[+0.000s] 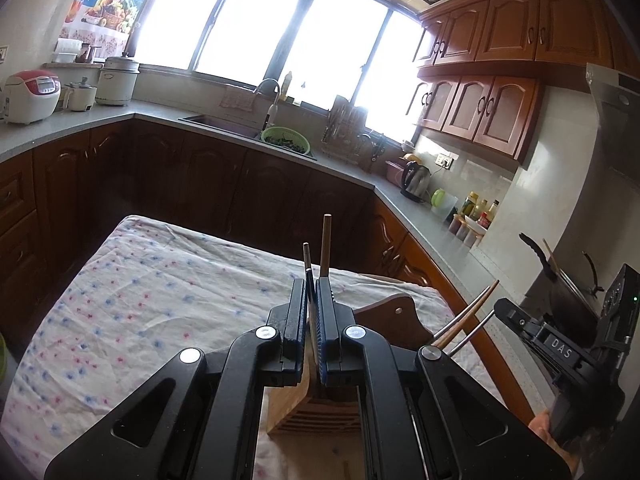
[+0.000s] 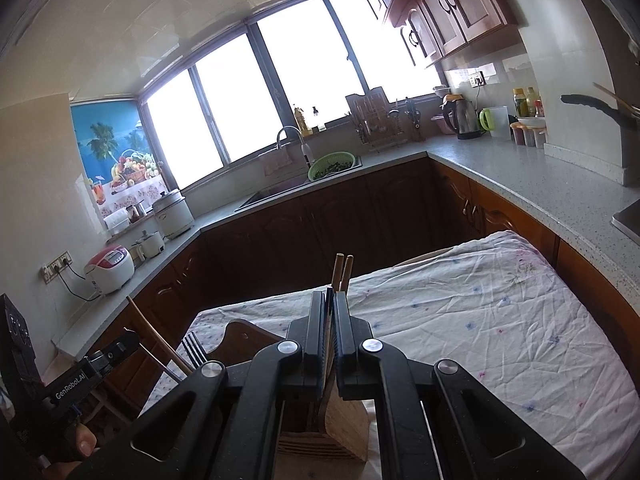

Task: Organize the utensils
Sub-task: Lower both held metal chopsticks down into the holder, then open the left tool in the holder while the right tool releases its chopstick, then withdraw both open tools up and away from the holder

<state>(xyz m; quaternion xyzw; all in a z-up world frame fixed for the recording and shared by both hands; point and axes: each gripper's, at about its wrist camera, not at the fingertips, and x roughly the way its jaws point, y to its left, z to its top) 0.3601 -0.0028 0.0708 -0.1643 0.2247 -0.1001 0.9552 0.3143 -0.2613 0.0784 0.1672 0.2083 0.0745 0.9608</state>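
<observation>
While lettering reads "DAS" and "GenRobot.AI", each claw, left point(image 1: 313, 292) and right point(image 2: 329, 304), pinches chopsticks point(image 2: 343, 272).

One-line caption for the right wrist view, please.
Right gripper shut on wooden chopsticks above a bamboo utensil holder on the floral-cloth table, kitchen counter behind.

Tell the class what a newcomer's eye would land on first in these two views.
The bright window along the far wall, above the sink. Then each gripper, left and right, shut on chopsticks above a wooden utensil holder, which stands on the floral tablecloth.
</observation>
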